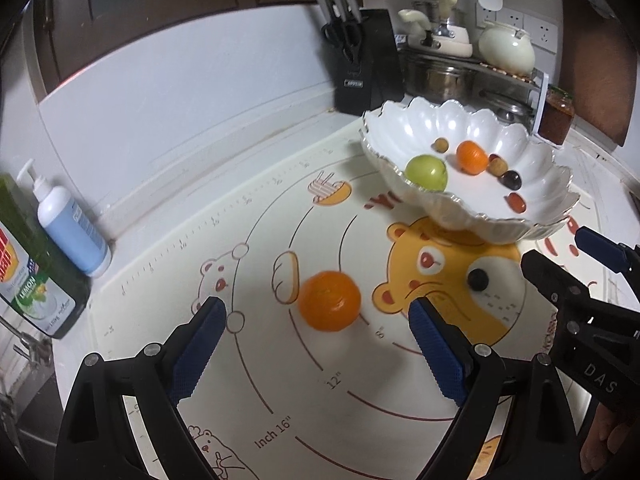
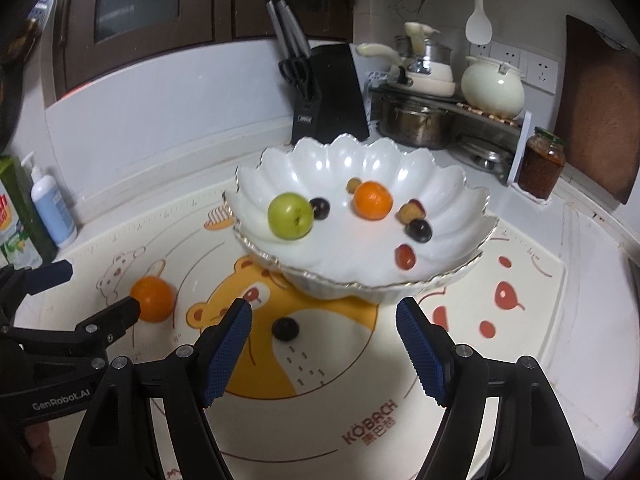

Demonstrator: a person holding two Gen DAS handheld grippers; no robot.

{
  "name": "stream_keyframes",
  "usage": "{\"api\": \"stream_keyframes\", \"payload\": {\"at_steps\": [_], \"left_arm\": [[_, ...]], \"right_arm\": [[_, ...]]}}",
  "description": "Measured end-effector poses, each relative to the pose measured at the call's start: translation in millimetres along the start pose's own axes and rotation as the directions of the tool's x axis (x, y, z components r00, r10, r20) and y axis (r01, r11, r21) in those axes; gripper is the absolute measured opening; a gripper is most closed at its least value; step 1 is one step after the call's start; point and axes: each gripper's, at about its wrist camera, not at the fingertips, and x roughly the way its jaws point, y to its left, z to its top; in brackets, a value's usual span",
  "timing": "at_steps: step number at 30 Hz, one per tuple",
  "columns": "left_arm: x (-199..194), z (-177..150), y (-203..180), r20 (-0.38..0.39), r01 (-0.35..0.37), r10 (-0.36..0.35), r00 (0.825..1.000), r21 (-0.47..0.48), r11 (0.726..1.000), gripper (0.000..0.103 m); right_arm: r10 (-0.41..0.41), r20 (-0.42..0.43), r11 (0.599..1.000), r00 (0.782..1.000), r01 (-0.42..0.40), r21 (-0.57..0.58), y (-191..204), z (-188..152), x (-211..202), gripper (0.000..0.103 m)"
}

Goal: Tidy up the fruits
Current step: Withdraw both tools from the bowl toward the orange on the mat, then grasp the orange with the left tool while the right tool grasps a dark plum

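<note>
A white scalloped bowl (image 1: 532,168) (image 2: 452,192) stands on the cartoon mat and holds a green apple (image 1: 426,172) (image 2: 290,216), an orange (image 1: 472,157) (image 2: 373,201) and several small dark and tan fruits. A second orange (image 1: 329,301) (image 2: 153,299) lies on the mat between my left gripper's (image 1: 316,336) open fingers, just ahead of the tips. A dark grape (image 1: 478,279) (image 2: 285,329) lies on the mat in front of the bowl, just ahead of my open, empty right gripper (image 2: 324,332).
Two soap bottles (image 1: 74,232) (image 2: 52,212) stand at the mat's left edge. A black knife block (image 1: 366,60) (image 2: 330,92), a rack of pots and a kettle (image 1: 506,44) (image 2: 492,88), and a red sauce jar (image 1: 556,114) (image 2: 542,166) line the back wall.
</note>
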Motion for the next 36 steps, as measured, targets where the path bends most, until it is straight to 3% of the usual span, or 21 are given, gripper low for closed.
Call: {"api": "stream_keyframes", "payload": {"at_steps": [23, 36], "left_arm": [[46, -2, 14, -0.053, 0.015, -0.017, 0.998, -0.032, 0.999, 0.093], [60, 0, 15, -0.08, 0.047, -0.05, 0.996, -0.035, 0.998, 0.083]], "right_arm": [[-0.006, -0.113, 0.999, 0.994, 0.002, -0.042, 20, -15, 53, 0.075], [0.01, -0.175, 0.999, 0.985, -0.018, -0.044, 21, -13, 68, 0.054]]}}
